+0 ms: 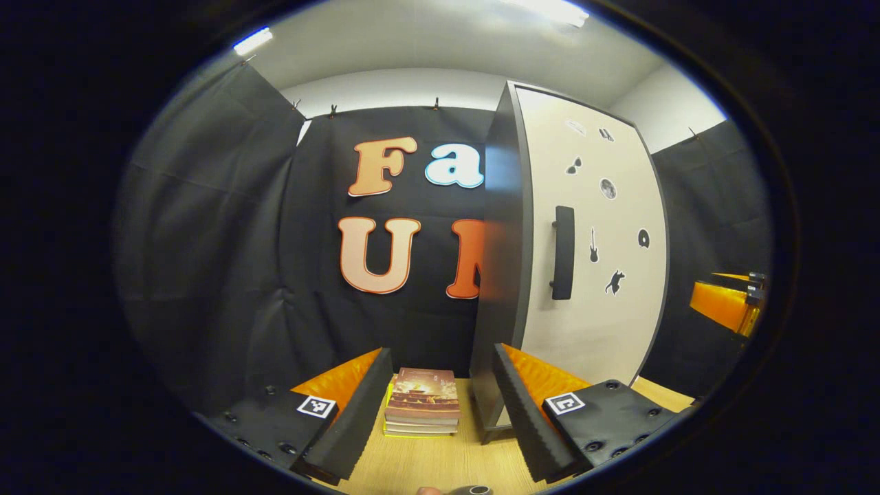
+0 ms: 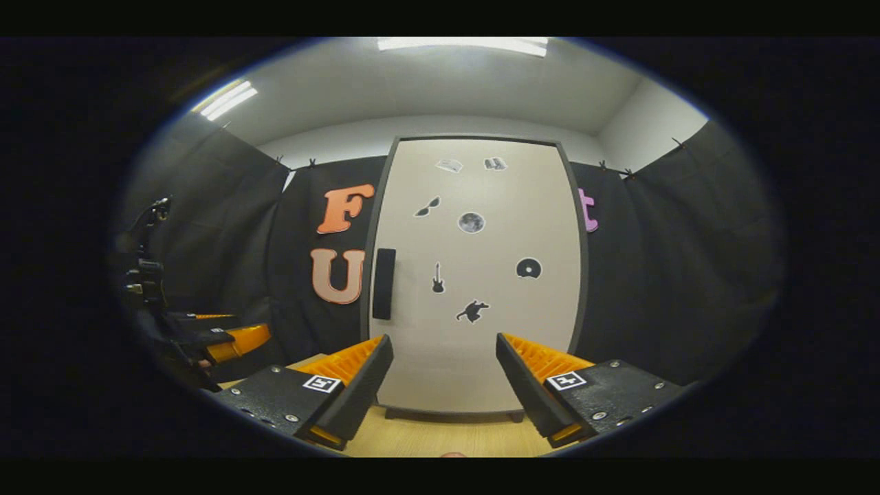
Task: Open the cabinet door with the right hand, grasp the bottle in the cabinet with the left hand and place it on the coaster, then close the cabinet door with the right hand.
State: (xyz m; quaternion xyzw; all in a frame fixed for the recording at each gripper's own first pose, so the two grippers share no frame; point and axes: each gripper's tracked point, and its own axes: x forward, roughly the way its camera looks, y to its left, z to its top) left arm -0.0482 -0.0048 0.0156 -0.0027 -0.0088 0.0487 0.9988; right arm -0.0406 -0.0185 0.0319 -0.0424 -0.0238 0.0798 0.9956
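Over on the left side of the pale wood-grain tabletop point(image 1: 440, 460), a small stack of paperback books point(image 1: 422, 411) with a reddish cover lies flat, framed between the ribbed pads of the left gripper point(image 1: 440, 419), whose jaws stand wide apart and hold nothing. Moving right, here's the tall cabinet point(image 1: 502, 275) with dark matte sides, standing toward the far right of the table, and its smooth cream door point(image 2: 474, 275) looks fully shut, flush in the dark frame. That door carries little black silhouette stickers, a guitar, a cat, a disc, and a slim black bar handle point(image 2: 383, 283) running upright along its left edge. The right gripper point(image 2: 443, 385) faces the door square on, well short of it, fingers spread and empty. So I'd say nothing is done yet: the door must be opened, the bottle lifted out, set down, and the door closed. The bottle is presumably behind that door; I can't see it. A dark round object at the table's near edge may be the coaster, but I can't tell.
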